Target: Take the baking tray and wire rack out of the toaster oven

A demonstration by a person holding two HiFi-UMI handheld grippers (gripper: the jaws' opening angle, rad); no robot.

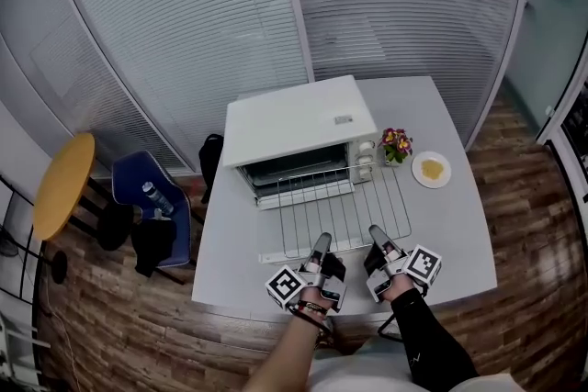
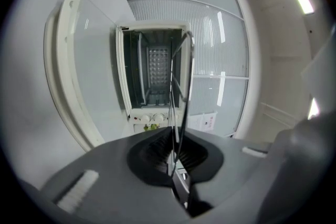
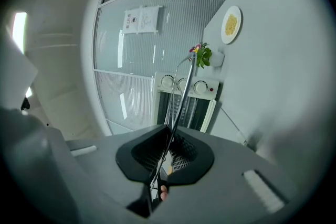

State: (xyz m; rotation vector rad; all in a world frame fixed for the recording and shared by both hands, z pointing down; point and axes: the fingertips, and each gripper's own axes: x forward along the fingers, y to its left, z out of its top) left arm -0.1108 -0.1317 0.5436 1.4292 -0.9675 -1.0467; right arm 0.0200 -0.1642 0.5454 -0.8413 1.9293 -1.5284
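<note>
The left gripper (image 1: pixel 321 243) and right gripper (image 1: pixel 376 235) each pinch tight on the near rim of the wire rack (image 1: pixel 344 208), at seven and five o'clock of it; the toaster oven (image 1: pixel 299 128) stands at twelve.

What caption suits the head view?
Left gripper and right gripper, both shut on the wire rack, hold it before the open toaster oven.

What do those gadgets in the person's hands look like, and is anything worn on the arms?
The left gripper and right gripper are hand-held tools with two slim grey jaws lined with black ribbed pads. Each carries a white cube printed with black square markers. The right arm wears a long black sleeve; the left wrist has a dark bracelet.
</note>
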